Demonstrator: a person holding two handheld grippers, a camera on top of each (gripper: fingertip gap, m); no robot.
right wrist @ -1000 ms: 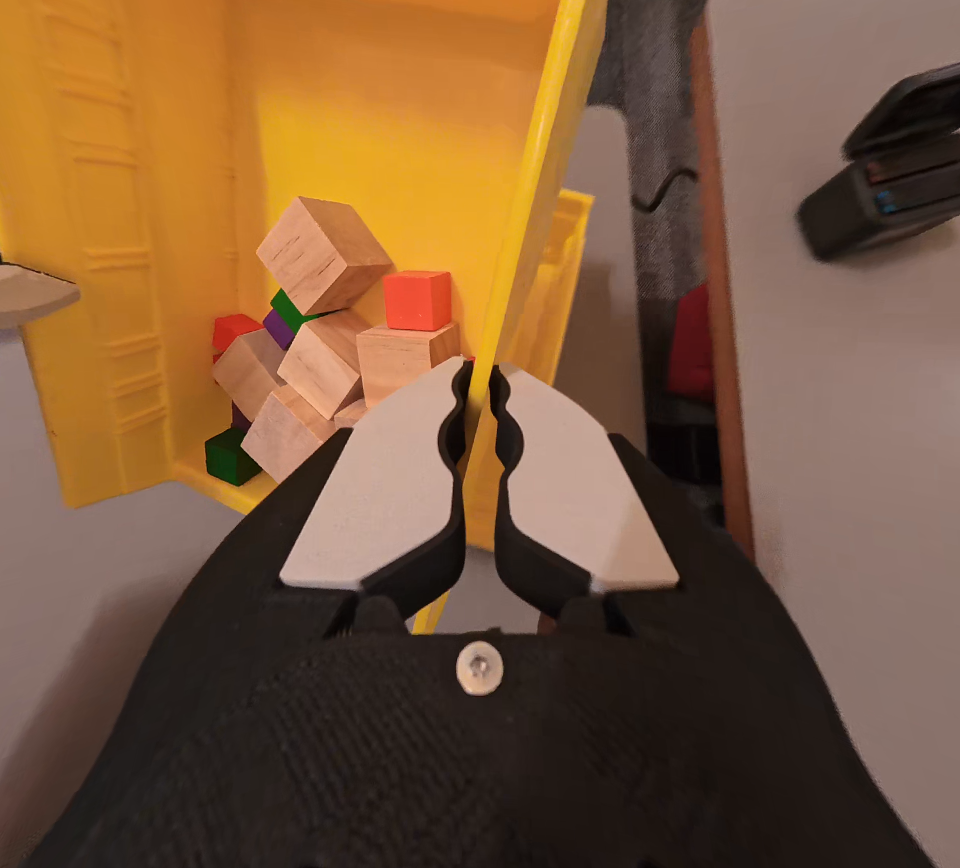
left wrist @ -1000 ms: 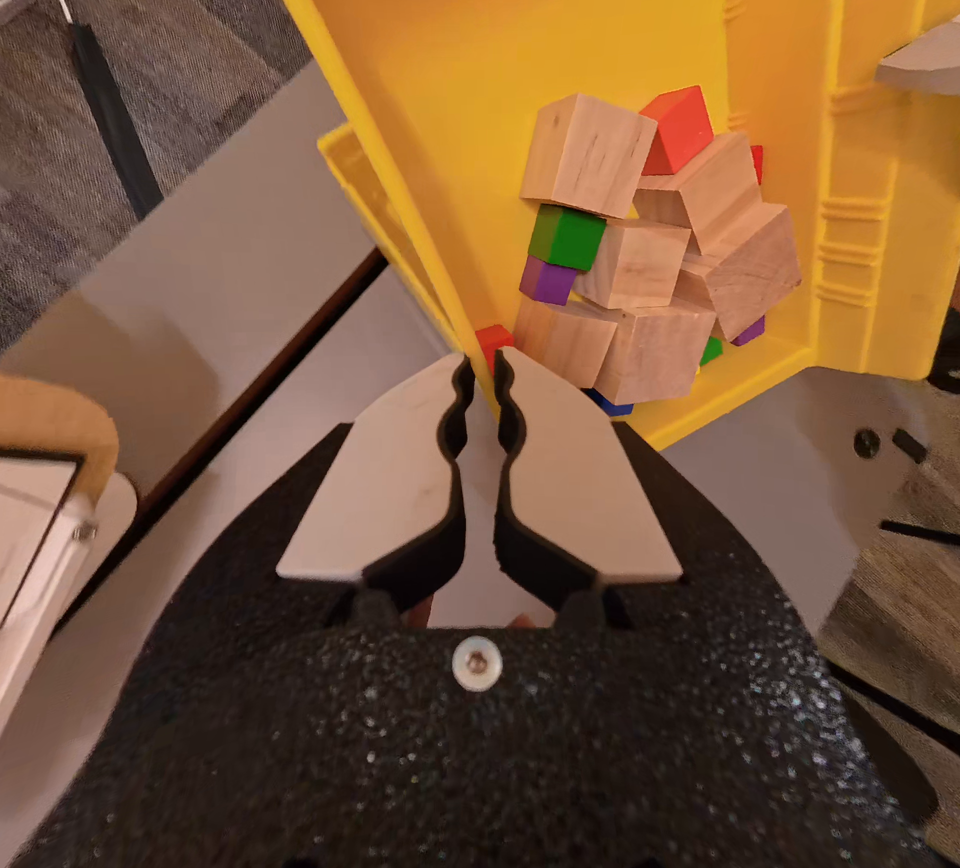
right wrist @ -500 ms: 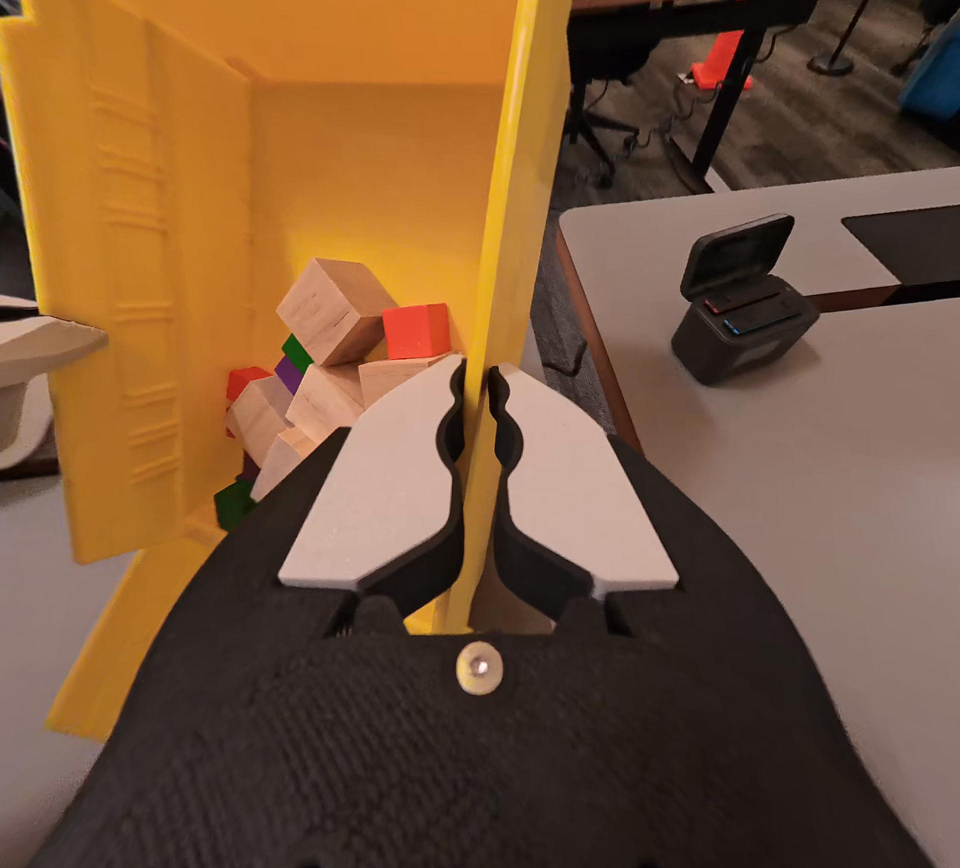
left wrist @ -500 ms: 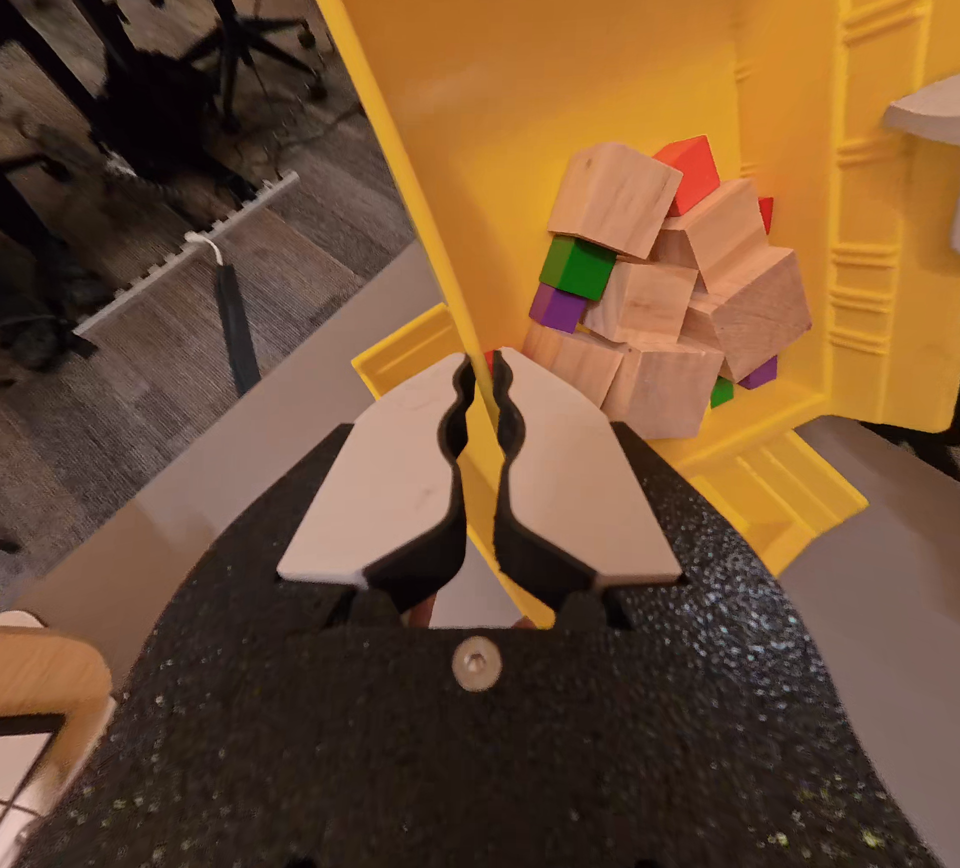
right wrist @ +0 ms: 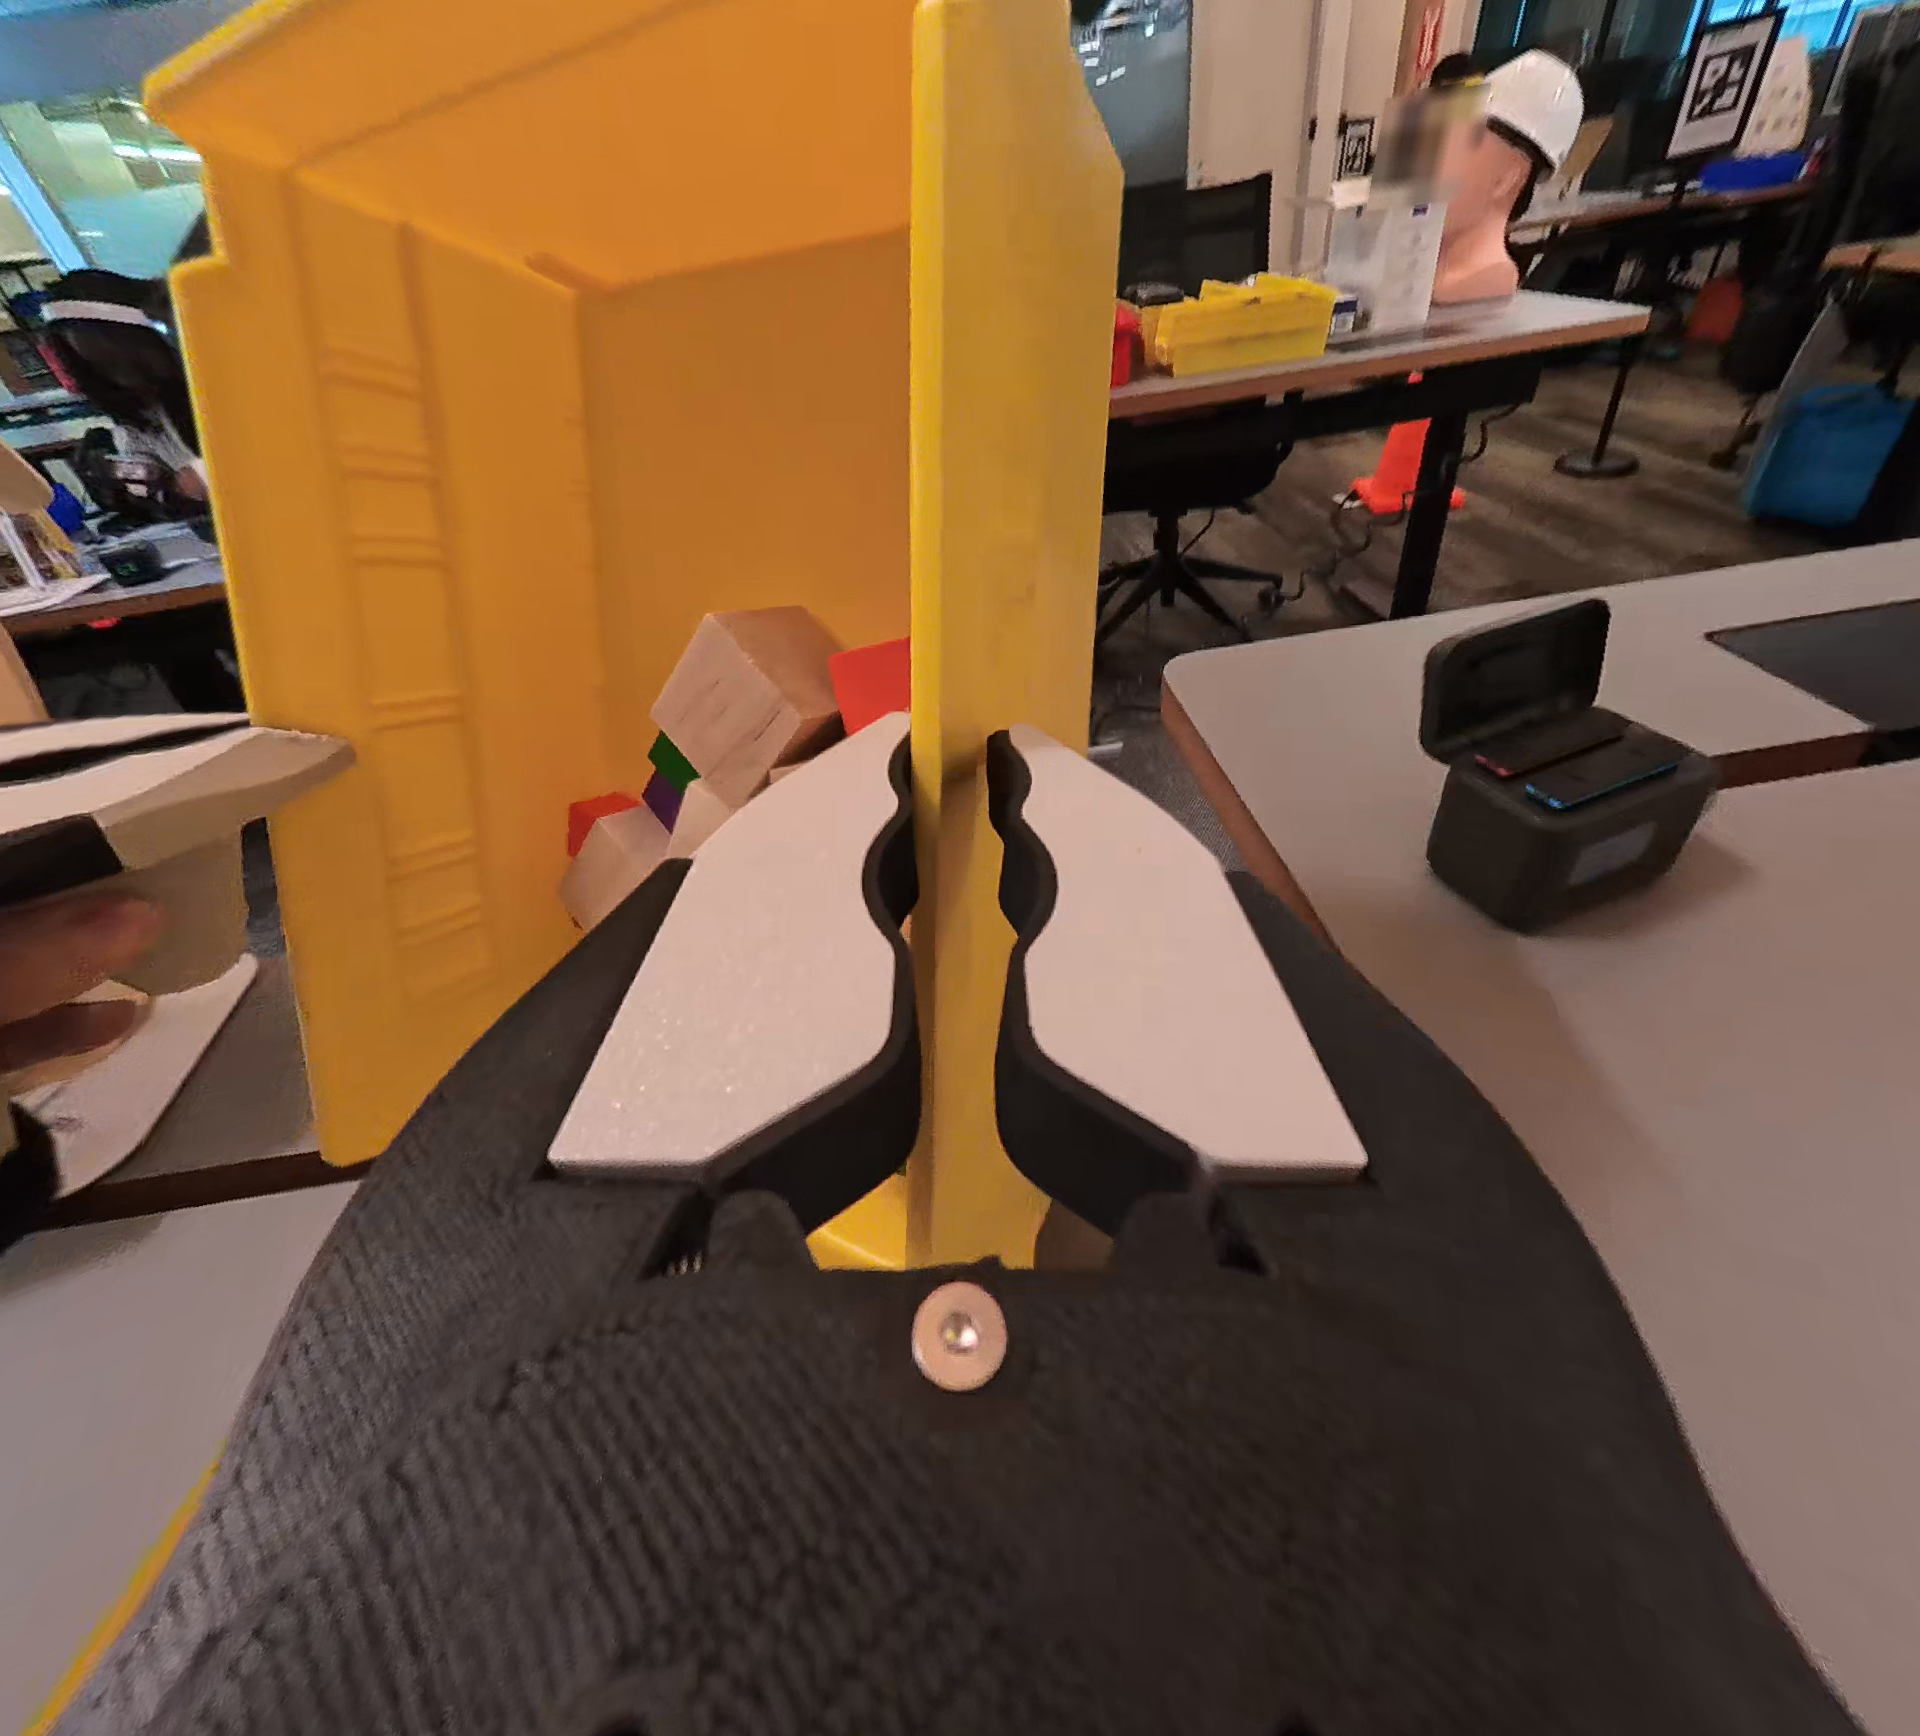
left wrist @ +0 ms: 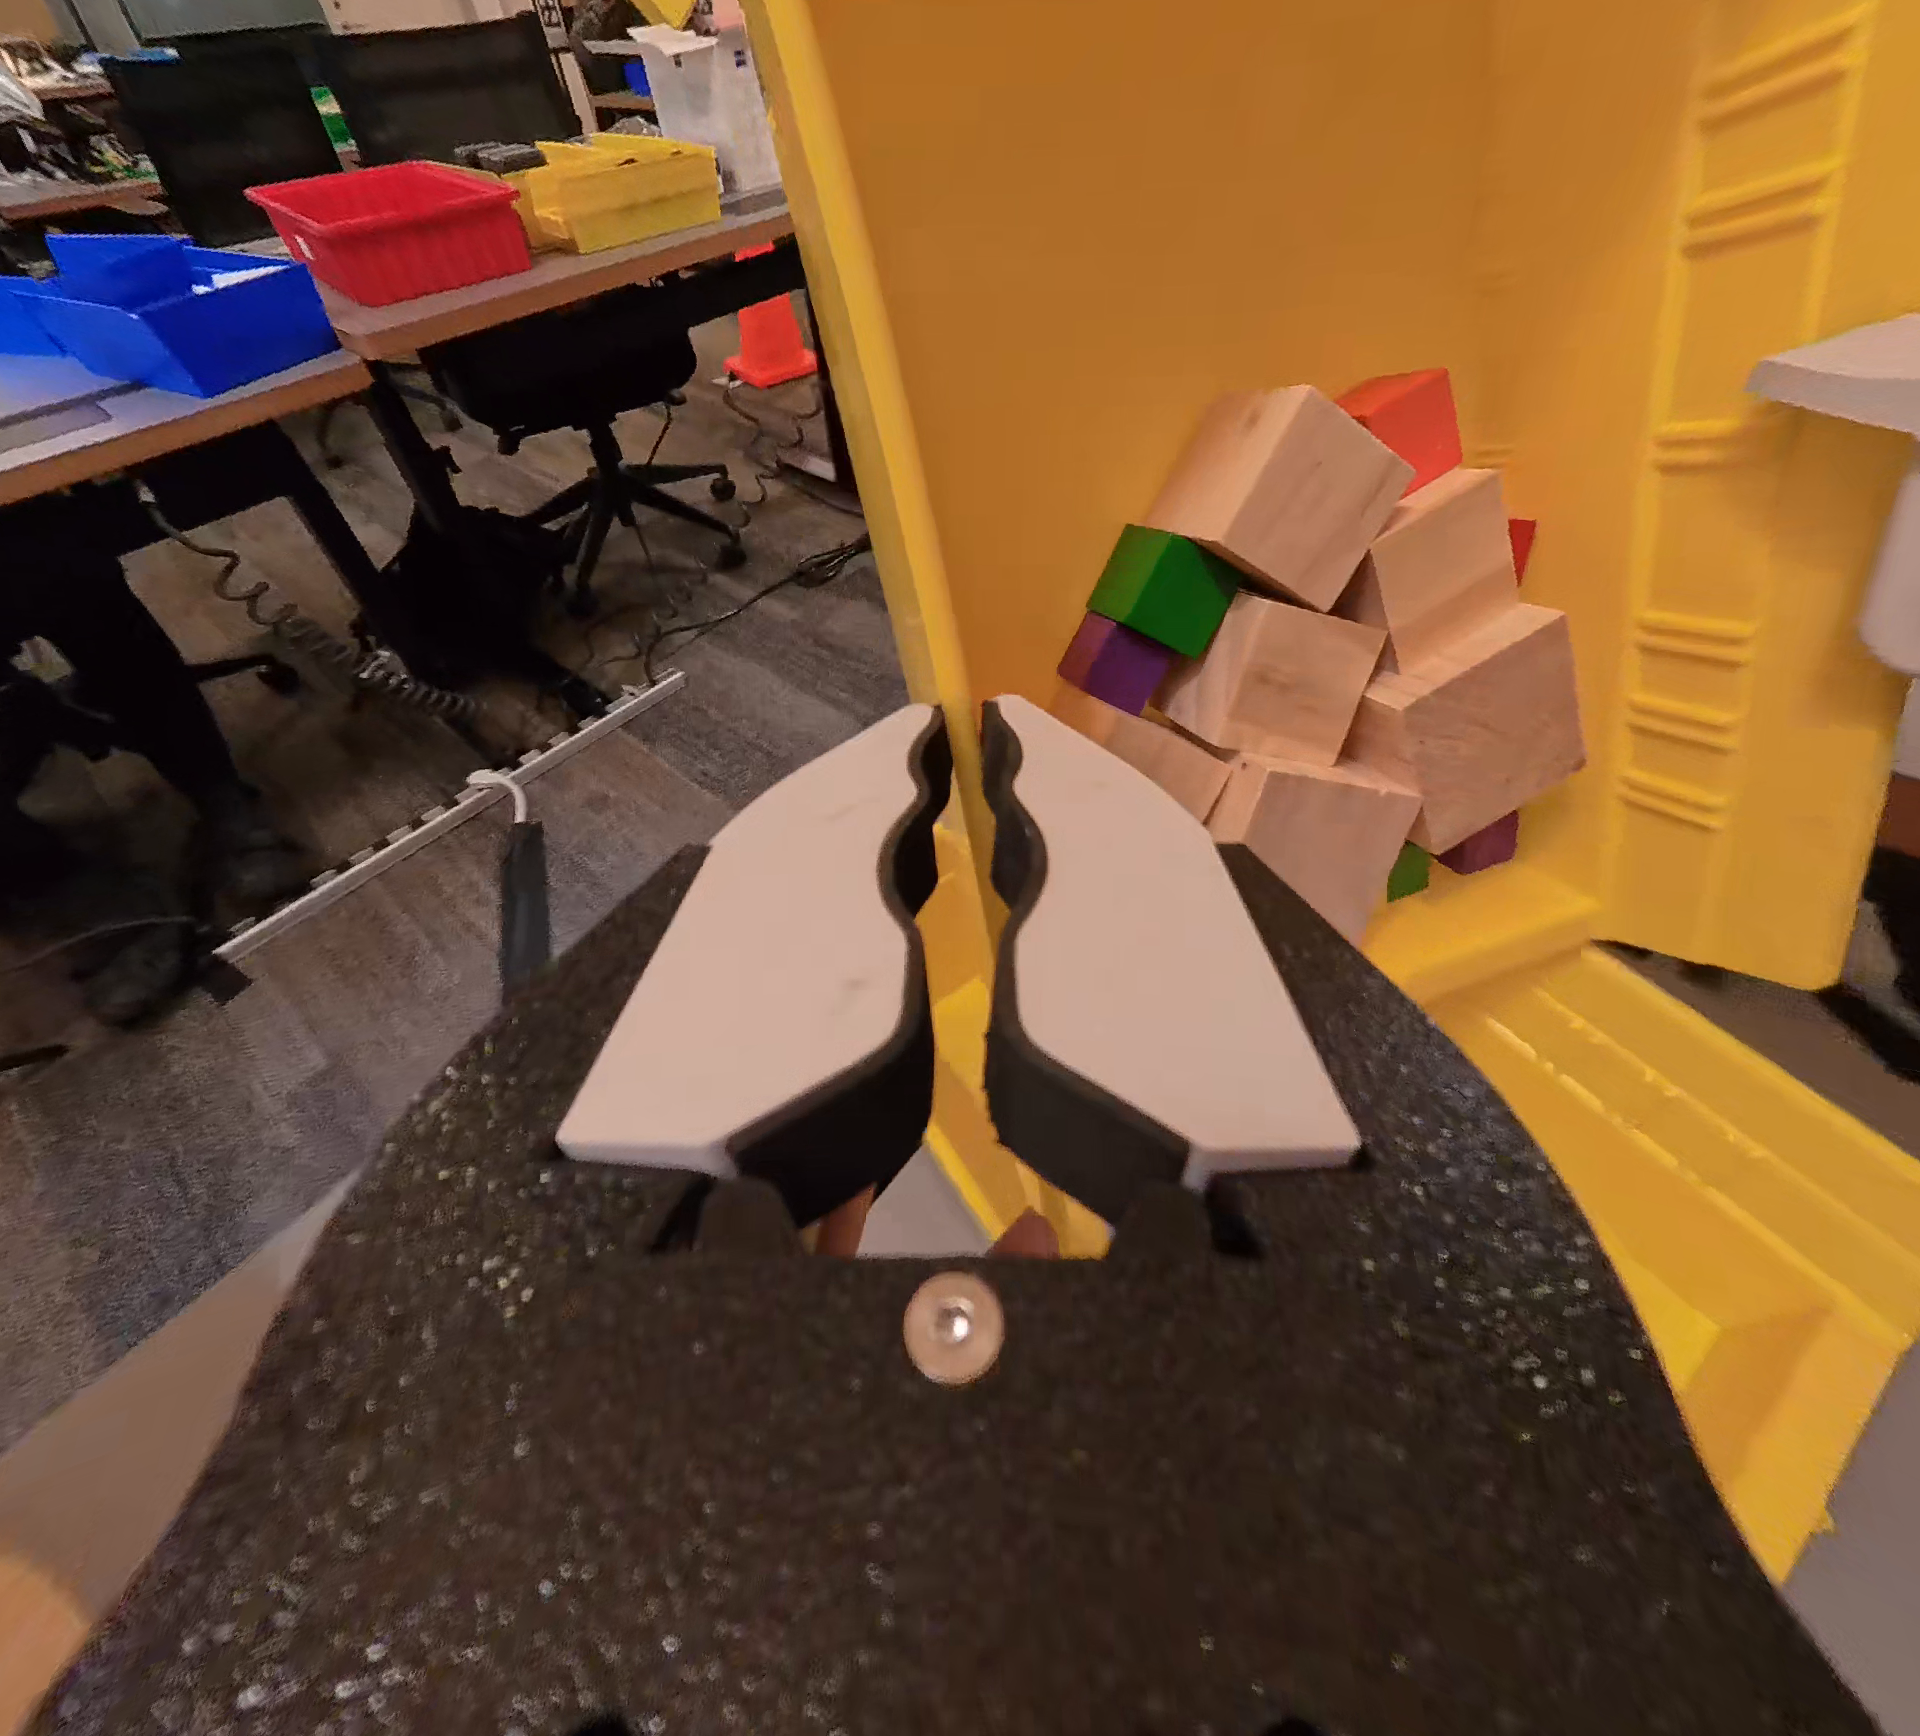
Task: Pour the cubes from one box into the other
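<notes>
Tipped steeper than a second before, the box [left wrist: 1195, 252] stood nearly on end, each claw clamped on a side wall: left claw [left wrist: 966, 730], right claw [right wrist: 948, 746]. Cubes [left wrist: 1340, 658] sat piled at its low end, above the second box [left wrist: 1662, 1167]

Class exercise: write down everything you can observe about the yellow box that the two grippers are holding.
The yellow box looks like moulded plastic, with ribbed walls and a stepped rim. It is tipped up steeply, its opening facing the cameras. The left gripper is shut on one side wall, the right gripper on the opposite wall. Wooden and coloured cubes lie heaped in its lowest inner corner, not yet poured out. A second yellow box lies just beneath its lower edge; whether they touch is unclear.
</notes>
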